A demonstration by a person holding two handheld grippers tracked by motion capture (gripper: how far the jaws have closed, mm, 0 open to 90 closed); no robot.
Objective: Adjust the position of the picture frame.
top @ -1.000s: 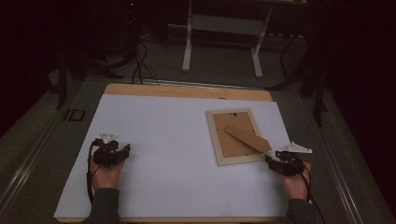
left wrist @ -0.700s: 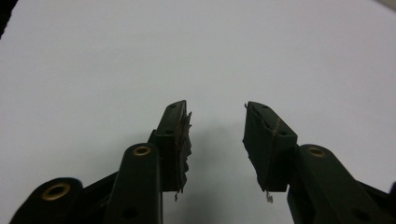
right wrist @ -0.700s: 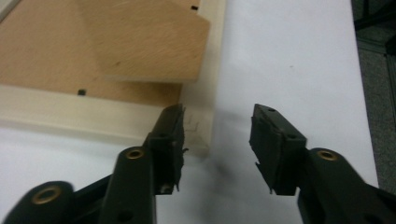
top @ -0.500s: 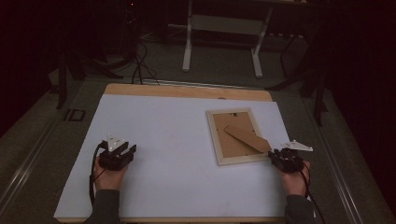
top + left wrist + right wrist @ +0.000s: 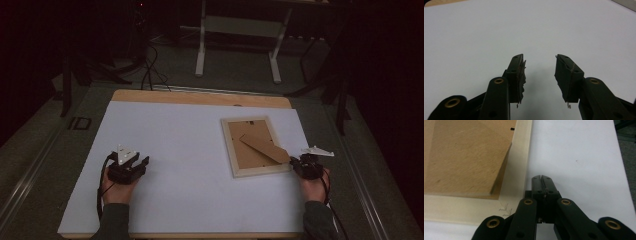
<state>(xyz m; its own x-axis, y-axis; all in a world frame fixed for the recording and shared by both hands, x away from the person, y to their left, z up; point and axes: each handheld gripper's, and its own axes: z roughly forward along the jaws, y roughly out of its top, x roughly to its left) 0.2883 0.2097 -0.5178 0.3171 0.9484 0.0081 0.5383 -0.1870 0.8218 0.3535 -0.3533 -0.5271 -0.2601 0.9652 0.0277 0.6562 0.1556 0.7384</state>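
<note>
A pale wooden picture frame lies face down on the white sheet, right of centre, its brown backing up. Its cardboard stand flap points to the near right corner. In the right gripper view the frame's rim and flap lie just left of the jaws. My right gripper sits at that corner, beside the frame. Its jaws have just been closing and are now shut with nothing between them. My left gripper rests on the bare sheet at the near left. Its jaws have just been opening and stand open, with nothing between them.
The white sheet covers most of a wooden table, whose far edge shows as a bare strip. Beyond it, on the dark floor, stand a white metal stand and loose cables.
The right gripper has shifted a little by the frame's near right corner. The left gripper has edged slightly to the right. The frame lies where it was.
</note>
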